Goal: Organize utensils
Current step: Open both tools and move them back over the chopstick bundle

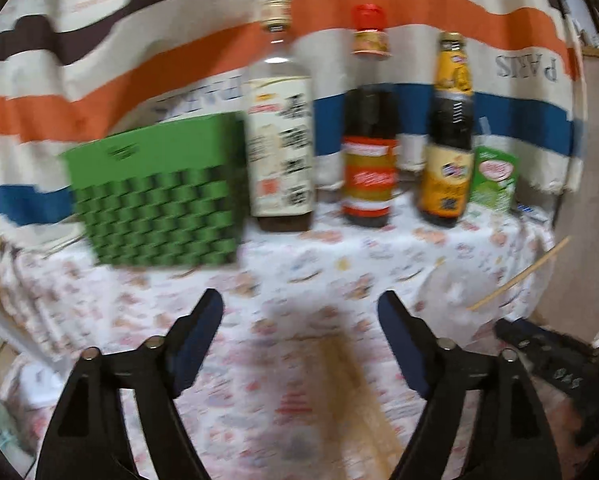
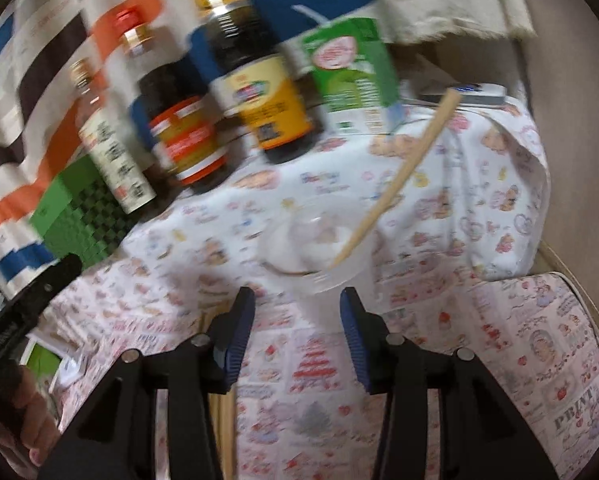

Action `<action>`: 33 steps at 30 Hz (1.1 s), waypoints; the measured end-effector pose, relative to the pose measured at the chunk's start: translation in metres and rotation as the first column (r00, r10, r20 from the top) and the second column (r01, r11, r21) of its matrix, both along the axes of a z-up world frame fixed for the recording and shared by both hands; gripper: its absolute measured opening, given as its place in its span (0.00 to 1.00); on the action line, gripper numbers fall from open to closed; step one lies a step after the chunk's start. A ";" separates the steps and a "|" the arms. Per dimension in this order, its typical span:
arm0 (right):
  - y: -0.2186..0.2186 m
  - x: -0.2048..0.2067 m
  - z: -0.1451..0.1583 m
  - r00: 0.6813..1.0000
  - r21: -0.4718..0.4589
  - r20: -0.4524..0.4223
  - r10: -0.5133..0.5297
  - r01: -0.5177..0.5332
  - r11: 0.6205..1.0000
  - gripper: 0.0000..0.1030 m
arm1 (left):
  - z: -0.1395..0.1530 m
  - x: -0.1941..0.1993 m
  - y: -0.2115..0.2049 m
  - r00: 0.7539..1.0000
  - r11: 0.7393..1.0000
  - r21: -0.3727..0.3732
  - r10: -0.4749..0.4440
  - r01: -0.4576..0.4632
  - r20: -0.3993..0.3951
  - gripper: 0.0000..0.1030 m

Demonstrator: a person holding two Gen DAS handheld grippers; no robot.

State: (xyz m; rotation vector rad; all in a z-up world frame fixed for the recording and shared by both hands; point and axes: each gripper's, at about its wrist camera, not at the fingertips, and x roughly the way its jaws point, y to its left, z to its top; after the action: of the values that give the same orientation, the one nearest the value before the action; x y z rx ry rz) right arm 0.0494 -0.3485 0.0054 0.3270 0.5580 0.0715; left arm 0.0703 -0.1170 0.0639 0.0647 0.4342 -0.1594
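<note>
A clear plastic cup (image 2: 319,256) stands on the patterned tablecloth with one wooden chopstick (image 2: 399,176) leaning in it. My right gripper (image 2: 297,320) is open, its jaws on either side of the cup's lower part, not touching it. Another wooden chopstick (image 2: 227,420) lies on the cloth under the right gripper's left finger. My left gripper (image 1: 299,320) is open and empty above the cloth; blurred wooden chopsticks (image 1: 363,392) lie between its jaws. The leaning chopstick (image 1: 519,276) also shows at the right of the left wrist view.
A green woven basket (image 1: 155,196) stands at the back left. Three sauce bottles (image 1: 367,128) and a green carton (image 1: 493,176) line the back against a striped cloth. The table edge (image 2: 539,240) drops off at the right.
</note>
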 end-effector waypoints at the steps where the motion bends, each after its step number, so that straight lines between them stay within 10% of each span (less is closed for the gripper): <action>1: 0.005 -0.001 0.000 1.000 -0.013 0.001 0.016 -0.016 1.000 0.42 | -0.005 -0.003 0.005 1.000 1.000 0.014 0.020 -0.020 0.005 0.84; 13: 0.036 0.007 -0.029 0.997 -0.150 -0.051 0.056 -0.063 0.987 0.45 | -0.067 0.003 0.034 0.991 0.996 0.026 0.085 -0.082 -0.101 0.92; 20: 0.052 0.015 -0.048 0.978 -0.181 -0.174 0.118 -0.150 0.972 0.45 | -0.105 0.013 0.024 0.950 0.993 0.089 0.096 -0.072 -0.298 0.92; 33: 0.083 0.018 -0.079 0.920 -0.250 -0.348 0.178 -0.274 0.928 0.44 | -0.111 0.013 0.021 0.943 0.991 0.105 0.116 -0.087 -0.313 0.92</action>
State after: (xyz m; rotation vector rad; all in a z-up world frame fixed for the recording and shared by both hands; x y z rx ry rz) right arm 0.0670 -0.2659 -0.0735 -0.0243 0.9188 0.1615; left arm 0.0835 -0.0960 -0.0470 0.1051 0.7670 -0.0480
